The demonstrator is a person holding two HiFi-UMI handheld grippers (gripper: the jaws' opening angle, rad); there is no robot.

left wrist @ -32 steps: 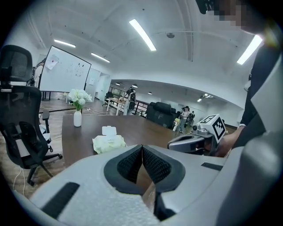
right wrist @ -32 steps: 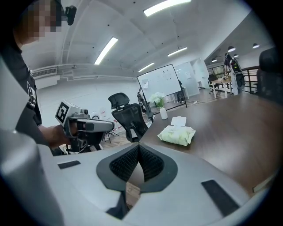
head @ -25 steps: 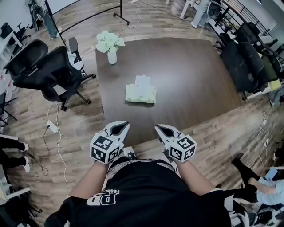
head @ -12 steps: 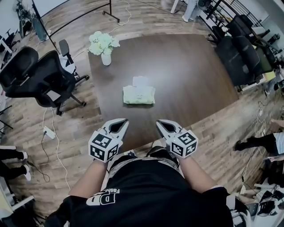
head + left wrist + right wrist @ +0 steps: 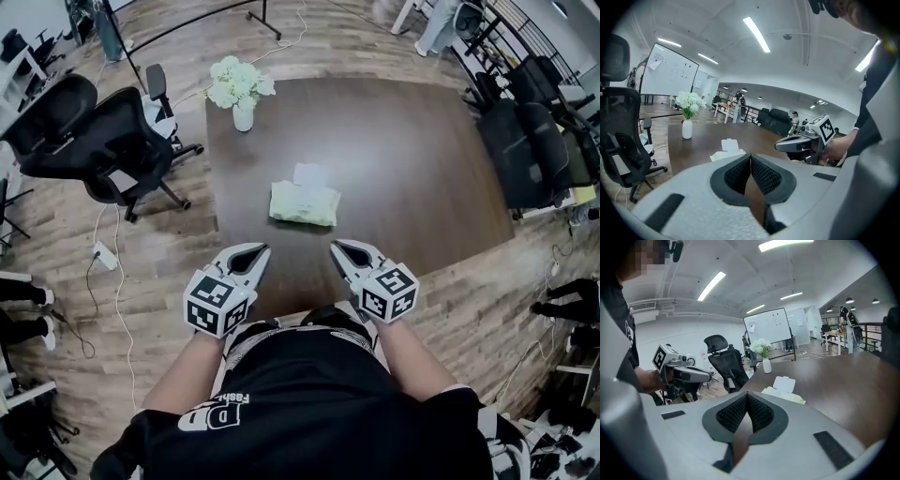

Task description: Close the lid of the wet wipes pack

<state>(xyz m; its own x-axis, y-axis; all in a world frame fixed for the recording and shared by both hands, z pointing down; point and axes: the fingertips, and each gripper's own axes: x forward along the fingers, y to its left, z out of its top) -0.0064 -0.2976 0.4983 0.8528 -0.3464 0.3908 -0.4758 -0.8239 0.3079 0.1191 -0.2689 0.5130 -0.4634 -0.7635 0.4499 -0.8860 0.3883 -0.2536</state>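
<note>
Ahead of left gripper [image 5: 256, 249] and right gripper [image 5: 339, 247] — both closed, empty — wet wipes pack [image 5: 303, 204] lies crosswise, lid [image 5: 307, 174] flipped up beyond.

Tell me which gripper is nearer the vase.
Left. The left gripper is roughly in line with the vase, well short of it; the right gripper is off to its right.

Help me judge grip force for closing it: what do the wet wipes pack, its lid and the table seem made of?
Wet wipes pack: likely soft plastic film, pale green, wrinkled and pillowy.
Lid: probably rigid plastic, a flat white open flap with crisp edges.
Table: dark wood or wood-look laminate, low sheen with faint grain; which one, I cannot tell.
</note>
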